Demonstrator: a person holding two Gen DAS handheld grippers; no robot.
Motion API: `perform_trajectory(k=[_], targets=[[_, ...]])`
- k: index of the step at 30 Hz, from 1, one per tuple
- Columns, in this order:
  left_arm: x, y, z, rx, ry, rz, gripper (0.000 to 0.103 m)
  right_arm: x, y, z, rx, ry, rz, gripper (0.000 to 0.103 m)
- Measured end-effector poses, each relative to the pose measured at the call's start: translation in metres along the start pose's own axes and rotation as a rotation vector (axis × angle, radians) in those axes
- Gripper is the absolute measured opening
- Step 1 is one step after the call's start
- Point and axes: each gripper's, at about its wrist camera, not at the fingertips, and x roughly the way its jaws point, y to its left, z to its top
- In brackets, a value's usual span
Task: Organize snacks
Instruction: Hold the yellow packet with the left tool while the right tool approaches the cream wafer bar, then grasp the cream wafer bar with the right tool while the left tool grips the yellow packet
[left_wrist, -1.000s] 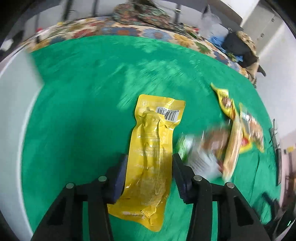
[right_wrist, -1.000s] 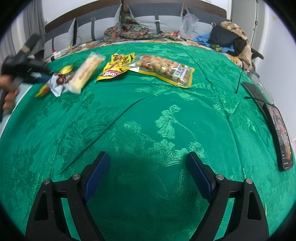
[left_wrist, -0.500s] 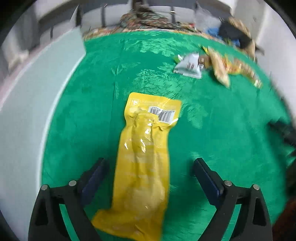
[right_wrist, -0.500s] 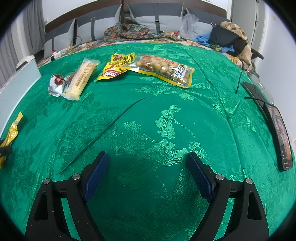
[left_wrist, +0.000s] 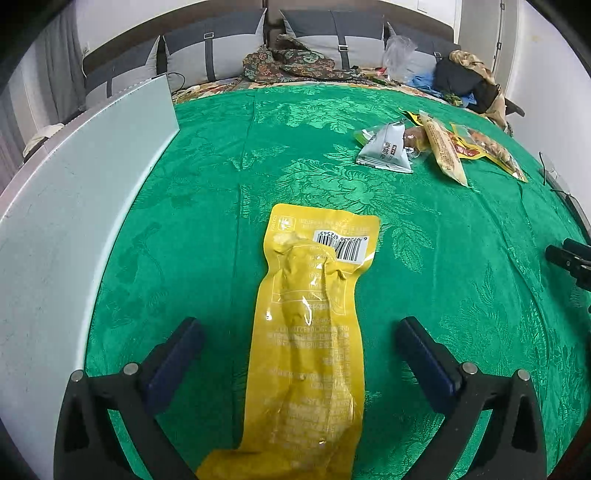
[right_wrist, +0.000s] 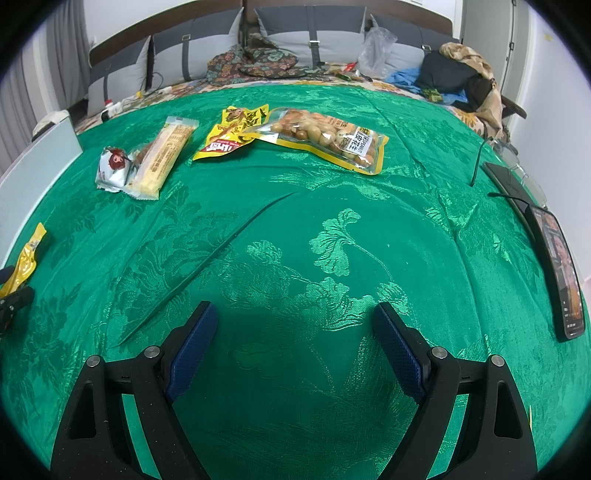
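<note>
Green bedspread (left_wrist: 424, 221), yellow packet (left_wrist: 314, 332) lying loose between left fingers (left_wrist: 184, 343) just spread wide, right fingers (right_wrist: 199, 339) wide, seemingly empty

At frame centre we read a barcode on the yellow pouch (left_wrist: 314, 314), its digits roughly 6 972636 672545. Upper centre, the peanut bag (right_wrist: 325, 138) carries a white label with print too small to read.

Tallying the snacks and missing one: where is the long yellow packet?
In the left wrist view, the long yellow packet lies flat on the green cloth, between the open left claw's fingers.
</note>
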Motion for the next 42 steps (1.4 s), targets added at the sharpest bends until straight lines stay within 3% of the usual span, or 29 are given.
perform_trajectory(k=[17, 20, 22, 26, 32, 34, 35, 37, 42], targets=[[0.001, 0.000, 0.001, 0.000, 0.000, 0.000, 0.103, 0.002, 0.001, 0.001, 0.009, 0.008, 0.000, 0.089], [0.001, 0.000, 0.001, 0.000, 0.000, -0.001, 0.103, 0.009, 0.009, 0.024, 0.048, 0.090, 0.049, 0.089], [0.001, 0.001, 0.001, 0.000, 0.000, -0.001, 0.103, 0.010, 0.022, 0.047, 0.104, 0.052, 0.153, 0.088], [0.002, 0.000, 0.001, 0.000, 0.000, -0.001, 0.103, 0.032, 0.067, 0.094, 0.086, 0.051, 0.232, 0.088], [0.002, 0.000, 0.001, -0.002, -0.001, -0.002, 0.103, 0.090, 0.104, 0.126, 0.083, 0.138, 0.191, 0.086], [0.002, 0.000, 0.001, -0.002, -0.001, -0.002, 0.103, 0.091, 0.102, 0.130, 0.106, 0.116, 0.199, 0.086], [0.002, 0.001, 0.001, -0.002, -0.001, -0.002, 0.103, 0.090, 0.102, 0.130, 0.106, 0.109, 0.212, 0.069], [0.002, 0.002, 0.001, -0.002, -0.001, -0.002, 0.103, 0.087, 0.101, 0.129, 0.092, 0.134, 0.253, 0.026], [0.002, 0.001, 0.001, -0.002, -0.001, -0.002, 0.103, 0.058, 0.087, 0.107, 0.109, 0.143, 0.351, 0.026]])
